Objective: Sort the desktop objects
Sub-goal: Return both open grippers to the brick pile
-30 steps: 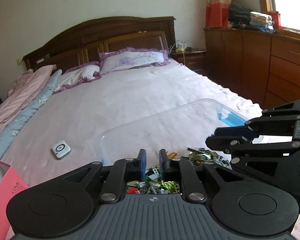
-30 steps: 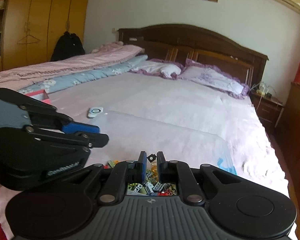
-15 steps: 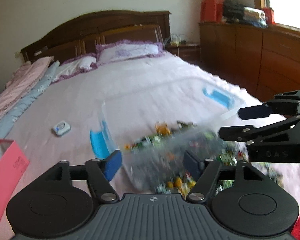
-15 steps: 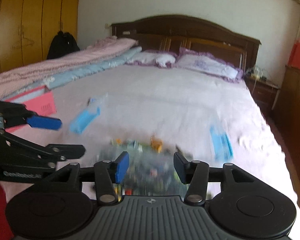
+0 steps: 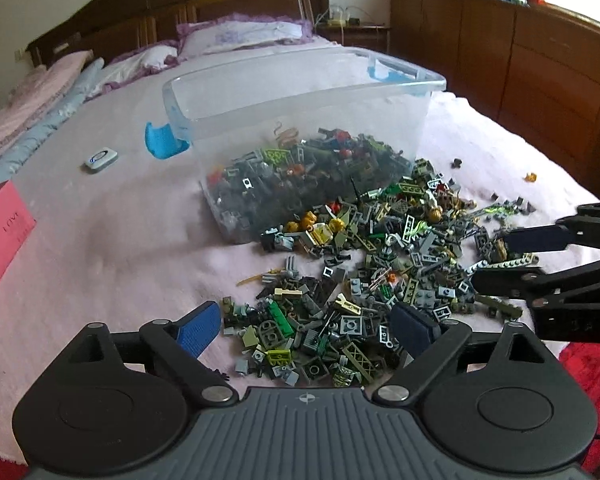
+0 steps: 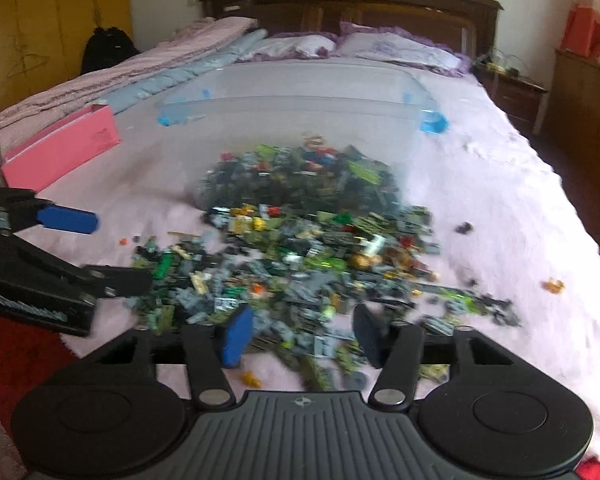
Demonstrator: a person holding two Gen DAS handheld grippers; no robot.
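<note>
While both hand-held grippers (image 5: 306, 330) (image 6: 300, 334) gape empty, bricks (image 5: 364, 264) spill past tipped bin (image 5: 300, 92), bed (image 5: 112, 232) bare leftward.

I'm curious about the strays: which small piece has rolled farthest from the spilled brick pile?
The lone orange-yellow piece on the pink bedspread, far right, well clear of the brick pile. The dark strays lie nearer it.

bed (image 5: 112, 232), pink sheet | on it: tipped clear bin (image 5: 300, 92), spilled toy bricks (image 5: 380, 264), pink box (image 6: 60, 148), small white gadget (image 5: 101, 159), pillows (image 5: 240, 34)
</note>
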